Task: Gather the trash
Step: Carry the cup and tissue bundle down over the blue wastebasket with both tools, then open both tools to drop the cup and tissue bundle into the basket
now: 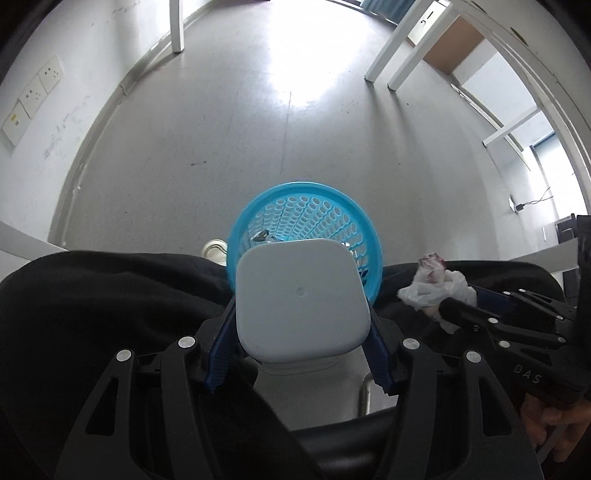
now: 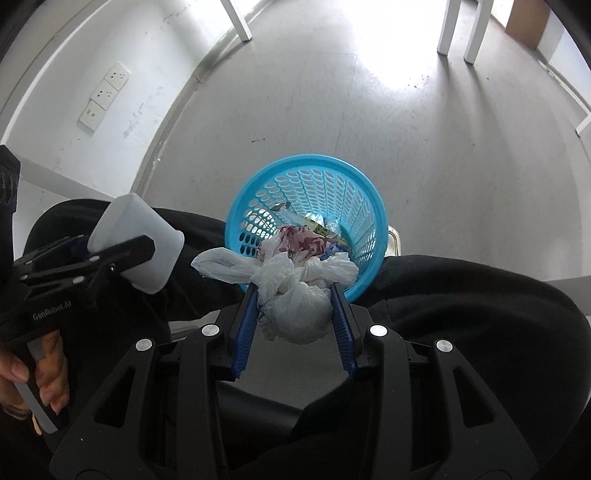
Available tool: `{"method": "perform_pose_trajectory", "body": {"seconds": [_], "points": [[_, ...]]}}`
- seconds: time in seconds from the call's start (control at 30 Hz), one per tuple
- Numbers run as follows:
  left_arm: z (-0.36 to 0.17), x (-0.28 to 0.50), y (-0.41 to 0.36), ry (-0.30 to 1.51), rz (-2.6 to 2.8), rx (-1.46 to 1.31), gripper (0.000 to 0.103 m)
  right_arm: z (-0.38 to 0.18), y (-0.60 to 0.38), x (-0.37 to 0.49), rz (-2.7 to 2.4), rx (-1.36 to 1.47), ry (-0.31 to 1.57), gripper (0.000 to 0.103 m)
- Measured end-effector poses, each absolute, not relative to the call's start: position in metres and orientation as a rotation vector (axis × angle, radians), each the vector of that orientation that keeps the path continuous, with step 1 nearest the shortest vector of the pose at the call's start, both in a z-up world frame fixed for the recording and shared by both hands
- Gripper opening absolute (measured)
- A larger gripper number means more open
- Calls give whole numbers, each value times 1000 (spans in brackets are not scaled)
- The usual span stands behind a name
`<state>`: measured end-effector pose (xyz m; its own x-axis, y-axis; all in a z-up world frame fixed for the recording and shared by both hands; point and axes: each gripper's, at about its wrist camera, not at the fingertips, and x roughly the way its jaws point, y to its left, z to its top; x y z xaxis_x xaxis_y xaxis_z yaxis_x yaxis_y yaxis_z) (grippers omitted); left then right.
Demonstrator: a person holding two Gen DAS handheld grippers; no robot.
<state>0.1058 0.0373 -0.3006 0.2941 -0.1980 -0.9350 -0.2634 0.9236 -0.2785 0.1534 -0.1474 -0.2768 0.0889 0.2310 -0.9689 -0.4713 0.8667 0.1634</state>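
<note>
- The left tongs are closed on a white tub, with one blue finger pressed on each side of it.
- The right tongs are closed on a bunched white plastic bag, and its blue fingers squeeze the bag from both sides.
- A loose flap of the bag sticks out to the left, past the fingers.
- A blue basket with holes in its wall stands on the grey floor, between the person's black trouser legs.
- From the right tongs' camera, the top of the bag lies across the near rim of the basket.
- Some wrappers already lie inside the basket.
- From the left tongs' camera, the tub covers the near part of the basket, so only the far wall shows.
- In the right camera the tub is off to the left of the basket and apart from it.
- A light shoe peeks out just left of the basket.
- White table legs stand far back, well away from the basket.
- A white wall with sockets runs along the left side.
- The floor past the basket is wide and bare up to the table legs.
- The black legs sit close on both sides of the basket.
</note>
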Motion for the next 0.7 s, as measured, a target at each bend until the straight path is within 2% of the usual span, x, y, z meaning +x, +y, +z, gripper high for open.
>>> {"method": "perform_pose_trajectory", "body": {"seconds": [0.7], "points": [[-379, 169, 59, 1403, 137, -668, 60, -379, -130, 226, 480, -82, 1646, 37]]}}
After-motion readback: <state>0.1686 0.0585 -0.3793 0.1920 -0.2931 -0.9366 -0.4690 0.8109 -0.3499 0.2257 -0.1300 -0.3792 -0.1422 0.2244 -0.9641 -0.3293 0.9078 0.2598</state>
